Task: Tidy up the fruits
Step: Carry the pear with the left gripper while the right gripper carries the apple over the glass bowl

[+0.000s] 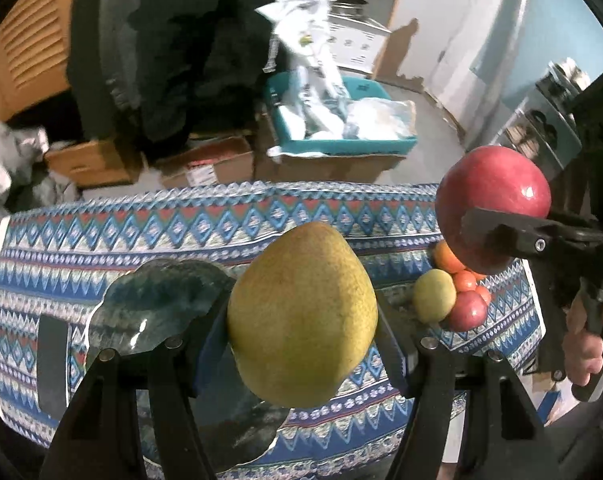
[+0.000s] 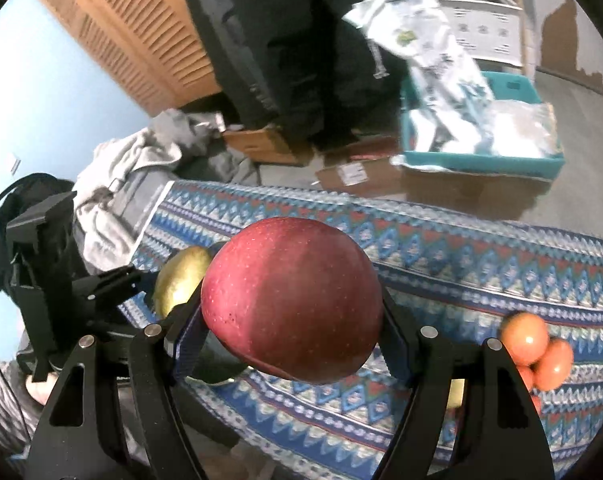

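Observation:
My left gripper (image 1: 303,316) is shut on a yellow-green pear (image 1: 301,312) and holds it above the patterned tablecloth (image 1: 181,232). My right gripper (image 2: 291,308) is shut on a red apple (image 2: 291,300), also held above the table. The apple shows in the left wrist view (image 1: 491,204) at the right, and the pear shows in the right wrist view (image 2: 181,280) at the left. A dark glass plate (image 1: 157,300) lies under and left of the pear. A pile of several small fruits (image 1: 457,292) sits at the table's right; it also shows in the right wrist view (image 2: 537,350).
A teal bin (image 1: 341,144) with plastic bags and cardboard boxes (image 1: 213,164) stand on the floor beyond the table. Grey clothing (image 2: 133,176) lies past the table's left end. A dark strip (image 1: 53,364) lies on the cloth at the left.

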A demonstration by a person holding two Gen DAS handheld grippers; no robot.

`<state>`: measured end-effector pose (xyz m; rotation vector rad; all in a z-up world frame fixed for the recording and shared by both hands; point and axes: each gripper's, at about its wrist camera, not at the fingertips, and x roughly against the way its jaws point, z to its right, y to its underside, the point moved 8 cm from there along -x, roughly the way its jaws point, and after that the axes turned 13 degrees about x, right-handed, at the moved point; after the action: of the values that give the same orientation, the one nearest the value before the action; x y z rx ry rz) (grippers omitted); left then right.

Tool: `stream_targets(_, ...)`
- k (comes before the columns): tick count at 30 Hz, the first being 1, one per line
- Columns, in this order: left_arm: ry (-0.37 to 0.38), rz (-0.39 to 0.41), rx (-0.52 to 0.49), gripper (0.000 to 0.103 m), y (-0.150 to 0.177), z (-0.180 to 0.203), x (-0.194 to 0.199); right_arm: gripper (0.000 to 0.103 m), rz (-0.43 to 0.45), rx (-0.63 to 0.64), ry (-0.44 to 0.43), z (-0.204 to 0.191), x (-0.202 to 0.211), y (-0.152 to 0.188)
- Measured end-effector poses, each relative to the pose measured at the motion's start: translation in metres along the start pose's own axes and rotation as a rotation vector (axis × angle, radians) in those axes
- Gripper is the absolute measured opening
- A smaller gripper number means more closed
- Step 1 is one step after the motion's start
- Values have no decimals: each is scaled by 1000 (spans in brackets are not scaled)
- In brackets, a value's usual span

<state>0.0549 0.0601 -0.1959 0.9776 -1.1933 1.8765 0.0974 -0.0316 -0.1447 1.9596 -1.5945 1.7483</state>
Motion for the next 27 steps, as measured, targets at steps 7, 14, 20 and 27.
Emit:
stream_targets(7,-78,12,66,68,2,-58,-1,74,-46,25,-45,-36,-41,-12)
stream_targets(14,-141,-36,155,68,15,-115,-17,74,-118,43,-67,-60,-85,-10)
stream_targets(20,-174,-92,244,68,30,-153,-36,74,-182,66,-74,-73,-118,-2)
stream_targets(27,-217,-148,264,68,51,-174,-56,74,-256,75,-64,-76,-150,15)
